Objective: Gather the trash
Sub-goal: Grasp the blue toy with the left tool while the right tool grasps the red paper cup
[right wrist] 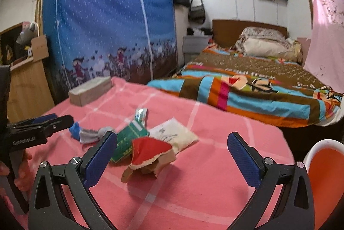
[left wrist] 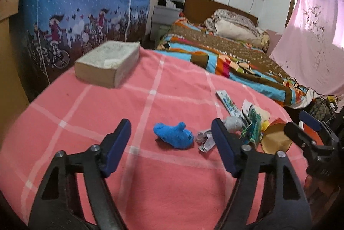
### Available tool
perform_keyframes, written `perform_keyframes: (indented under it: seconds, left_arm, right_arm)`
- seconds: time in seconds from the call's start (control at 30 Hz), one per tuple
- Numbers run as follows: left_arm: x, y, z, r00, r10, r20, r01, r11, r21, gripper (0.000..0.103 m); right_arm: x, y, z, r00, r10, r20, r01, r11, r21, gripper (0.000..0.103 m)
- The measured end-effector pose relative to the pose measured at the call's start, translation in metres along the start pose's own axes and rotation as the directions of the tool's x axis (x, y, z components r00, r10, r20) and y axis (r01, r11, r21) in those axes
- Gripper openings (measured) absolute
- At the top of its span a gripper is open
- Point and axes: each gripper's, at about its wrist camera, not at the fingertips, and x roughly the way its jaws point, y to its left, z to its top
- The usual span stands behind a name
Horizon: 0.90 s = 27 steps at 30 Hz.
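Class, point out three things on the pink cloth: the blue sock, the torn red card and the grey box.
Blue sock [left wrist: 173,136], left wrist view, on the middle of its body.
Torn red card [right wrist: 150,150], right wrist view, on its red face.
Grey box [left wrist: 109,56], left wrist view, on its top face.

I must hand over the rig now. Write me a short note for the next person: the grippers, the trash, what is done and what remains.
Left gripper: open, empty, above the pink cloth, pointing at the blue crumpled piece.
Right gripper: open, empty, in front of the torn red-and-brown paper.
Also in the pile: green packet, white paper packet, small wrapper, grey-white scrap.
An orange bin with a white rim stands at the right edge.
Done: nothing visibly collected; the bin's visible inside is bare.
Left: pick up every piece.
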Motion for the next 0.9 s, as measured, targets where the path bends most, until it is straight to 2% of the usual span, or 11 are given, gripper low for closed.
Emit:
perform_keyframes:
  seconds: [0.23,0.3,0.53,0.6,0.7,0.9]
  left_arm:
    - [0.013,0.006,-0.001,0.997,-0.028,-0.071,0.025,0.999,-0.042,0.061]
    - [0.016,0.007,-0.002,0.995,-0.039,-0.088,0.035,0.998,-0.052,0.053]
    - [0.016,0.009,-0.003,0.994,-0.053,-0.097,0.047,0.997,-0.065,0.033]
    - [0.014,0.009,-0.003,0.994,-0.055,-0.091,0.049,0.996,-0.068,0.031]
    - [0.01,0.008,-0.004,0.995,-0.059,-0.075,0.054,0.996,-0.07,0.031]
    - [-0.002,0.004,-0.005,0.998,-0.054,-0.01,0.053,0.997,-0.056,0.03]
  right_arm:
    - [0.016,0.006,-0.004,0.995,0.038,-0.096,-0.039,0.999,-0.012,0.096]
    - [0.018,0.006,-0.004,0.992,0.055,-0.111,-0.056,0.998,-0.009,0.085]
    - [0.02,0.004,-0.007,0.986,0.105,-0.131,-0.102,0.994,0.025,0.065]
    - [0.021,0.004,-0.007,0.984,0.114,-0.136,-0.111,0.993,0.031,0.055]
    - [0.021,0.004,-0.008,0.982,0.126,-0.139,-0.122,0.992,0.031,0.045]
    - [0.019,0.006,-0.009,0.982,0.132,-0.132,-0.13,0.991,0.022,0.037]
